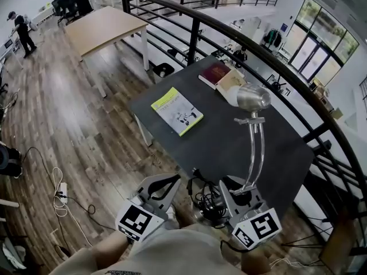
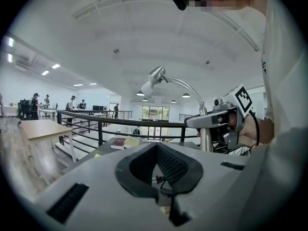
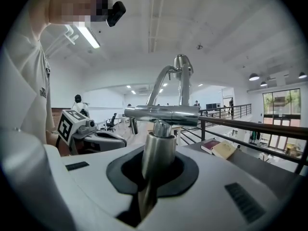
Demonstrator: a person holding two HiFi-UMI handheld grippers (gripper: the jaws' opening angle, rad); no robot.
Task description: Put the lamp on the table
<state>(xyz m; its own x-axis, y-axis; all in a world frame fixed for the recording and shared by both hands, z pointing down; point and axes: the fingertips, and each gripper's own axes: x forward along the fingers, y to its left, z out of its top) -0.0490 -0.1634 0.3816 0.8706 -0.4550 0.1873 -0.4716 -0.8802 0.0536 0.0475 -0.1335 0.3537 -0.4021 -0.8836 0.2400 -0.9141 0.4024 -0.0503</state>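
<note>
Our right tongs point(image 1: 236, 192) clamp the lamp point(image 1: 256, 145) by its post, upright over the desk's point(image 1: 218, 153) near edge. Left tongs point(image 1: 172, 183) are pinched narrow. We'd lower it plumb, minding the cord point(image 1: 207, 203).

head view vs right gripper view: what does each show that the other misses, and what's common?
Head view only: the yellow-green booklet and the cable bundle near the table edge.
Right gripper view only: the right gripper up close, its fingers closed on the stem of the lamp, and the ceiling light.
Both: the lamp, the dark table, the red book and the railing.
</note>
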